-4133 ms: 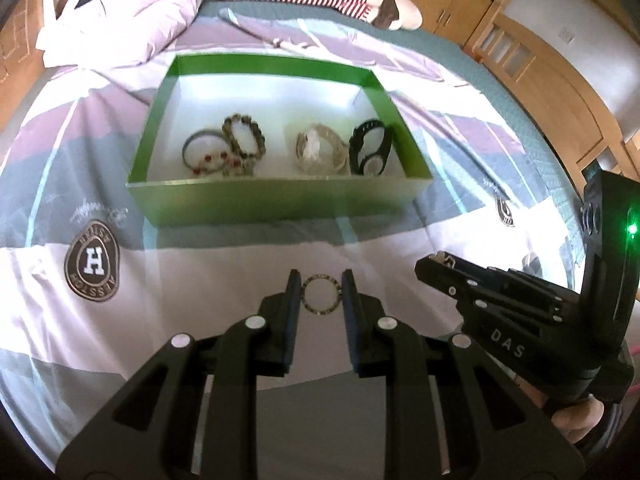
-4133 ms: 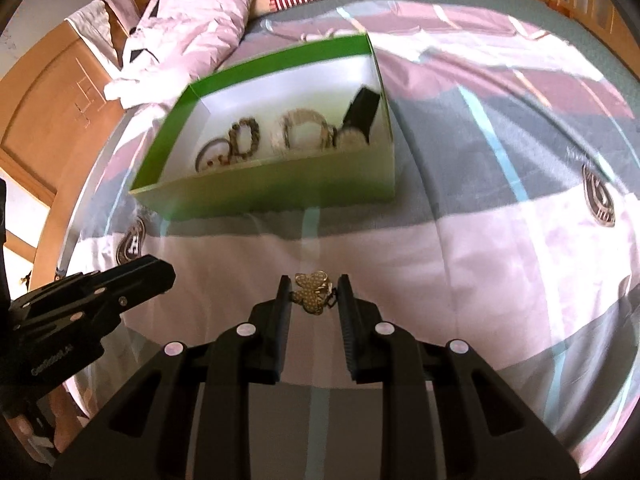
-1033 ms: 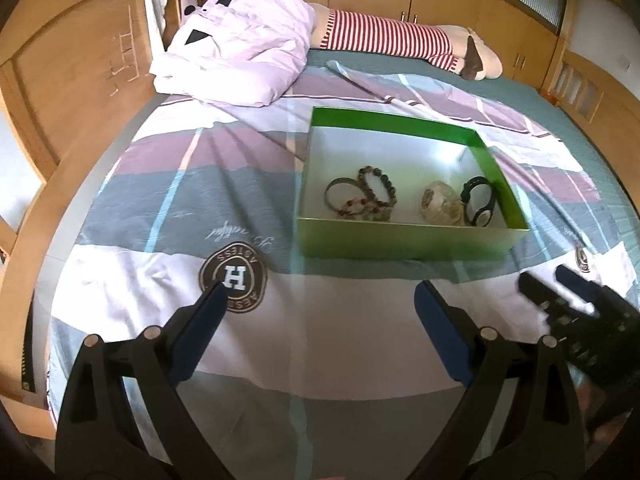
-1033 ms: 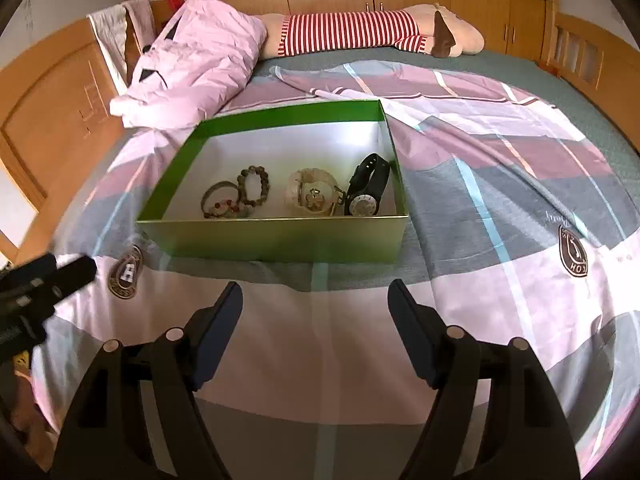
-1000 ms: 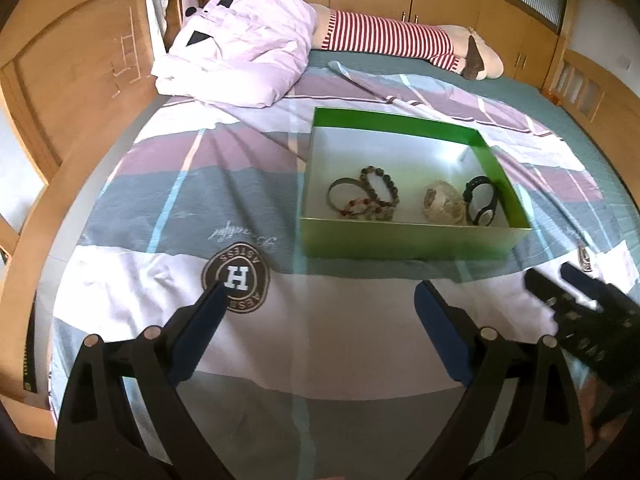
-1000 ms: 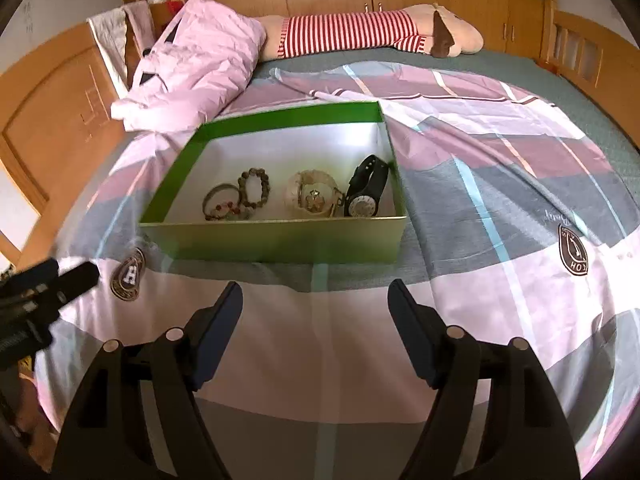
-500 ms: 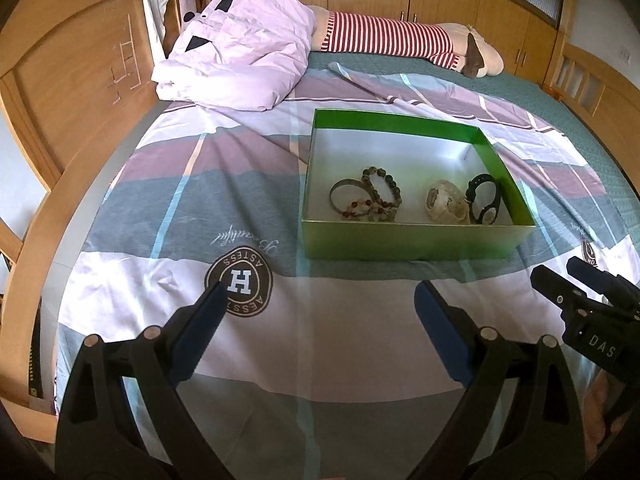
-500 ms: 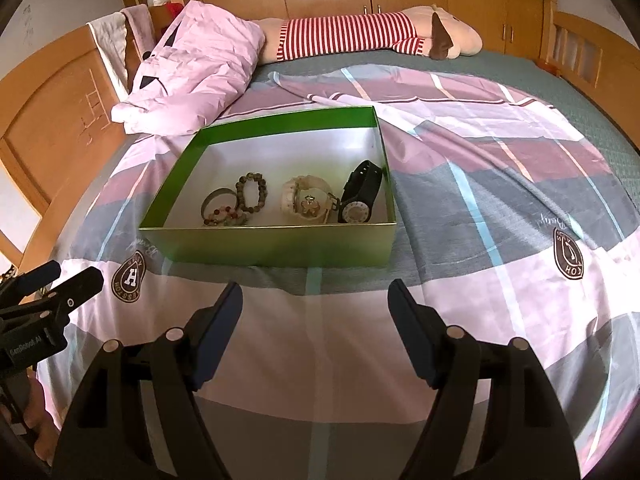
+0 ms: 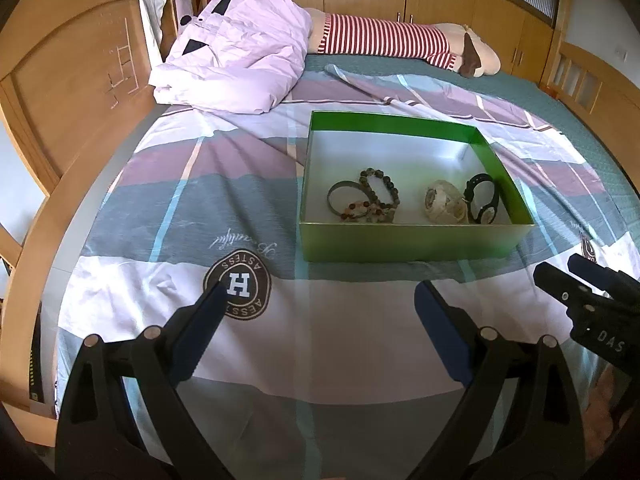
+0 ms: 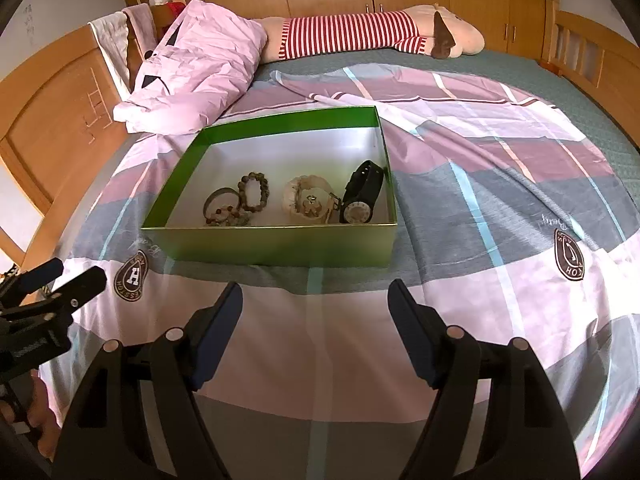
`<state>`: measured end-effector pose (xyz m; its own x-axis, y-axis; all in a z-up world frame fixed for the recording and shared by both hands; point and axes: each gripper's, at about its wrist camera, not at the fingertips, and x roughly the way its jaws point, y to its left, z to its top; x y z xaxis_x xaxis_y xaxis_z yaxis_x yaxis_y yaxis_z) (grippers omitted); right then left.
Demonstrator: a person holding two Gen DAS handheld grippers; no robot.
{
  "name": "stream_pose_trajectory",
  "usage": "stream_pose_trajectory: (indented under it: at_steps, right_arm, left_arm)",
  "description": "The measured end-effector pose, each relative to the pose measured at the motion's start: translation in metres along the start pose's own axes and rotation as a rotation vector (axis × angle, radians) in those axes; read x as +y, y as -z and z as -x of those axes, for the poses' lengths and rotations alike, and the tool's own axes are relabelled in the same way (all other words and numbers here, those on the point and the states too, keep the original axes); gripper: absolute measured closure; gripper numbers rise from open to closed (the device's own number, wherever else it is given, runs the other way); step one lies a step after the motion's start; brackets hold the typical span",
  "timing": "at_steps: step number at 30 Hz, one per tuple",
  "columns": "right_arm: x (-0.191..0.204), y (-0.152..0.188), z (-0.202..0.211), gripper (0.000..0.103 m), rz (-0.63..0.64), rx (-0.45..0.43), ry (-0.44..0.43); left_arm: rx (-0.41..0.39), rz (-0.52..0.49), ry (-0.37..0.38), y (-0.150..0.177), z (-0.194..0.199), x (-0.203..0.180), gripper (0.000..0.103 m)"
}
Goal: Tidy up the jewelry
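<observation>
Bed: I am looking down over a striped bedspread (image 9: 240,168) that is lying flat, with wooden rails running along the left and the far right.
Open room: I am seeing bare cover between both grippers and the box, and more to the left of the box.
Far end: a pink quilt (image 9: 236,60) and a striped plush toy (image 10: 352,36) are lying well beyond the box.
Green box (image 9: 416,240): it is sitting open-topped ahead of both grippers, its near wall facing me.
Jewelry: bead bracelets (image 9: 368,200) are lying in the box's left half, a pale bangle (image 9: 444,204) and a black watch (image 10: 362,196) in its right half, all near the front wall.
Left gripper (image 9: 320,300): I am holding its jaws spread wide, nothing between them.
Right gripper (image 10: 316,292): its jaws are standing wide too, gripping nothing, short of the box.
</observation>
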<state>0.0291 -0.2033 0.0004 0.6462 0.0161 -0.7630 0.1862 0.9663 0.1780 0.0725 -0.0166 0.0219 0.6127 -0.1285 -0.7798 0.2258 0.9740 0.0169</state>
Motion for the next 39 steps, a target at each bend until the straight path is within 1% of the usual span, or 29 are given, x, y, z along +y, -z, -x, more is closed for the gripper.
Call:
stream_pose_trajectory:
  at_steps: [4, 7, 19, 29, 35, 39]
  right_arm:
    - [0.000, 0.000, 0.001, 0.027, 0.001, 0.006, -0.009]
    - [0.000, -0.001, 0.000, 0.027, -0.003, 0.013, -0.014]
    - [-0.001, -0.001, 0.002, 0.027, -0.006, 0.025, -0.029]
    - [0.000, 0.001, 0.002, 0.027, 0.002, 0.027, -0.025]
    - [0.001, 0.001, 0.001, 0.027, 0.004, 0.030, -0.025]
    - [0.002, 0.001, 0.001, 0.027, 0.012, 0.033, -0.023]
  left_arm:
    - [0.006, -0.005, -0.010, 0.000, -0.002, 0.000, 0.007]
    - [0.017, -0.002, 0.002, 0.000, -0.005, 0.000, 0.007]
    - [0.029, -0.001, -0.002, 0.001, -0.008, -0.001, 0.007]
    - [0.025, -0.003, -0.001, 0.001, -0.007, -0.001, 0.006]
    - [0.051, 0.017, 0.017, 0.001, -0.011, 0.001, 0.006]
    - [0.051, 0.006, -0.002, 0.001, -0.012, -0.001, 0.006]
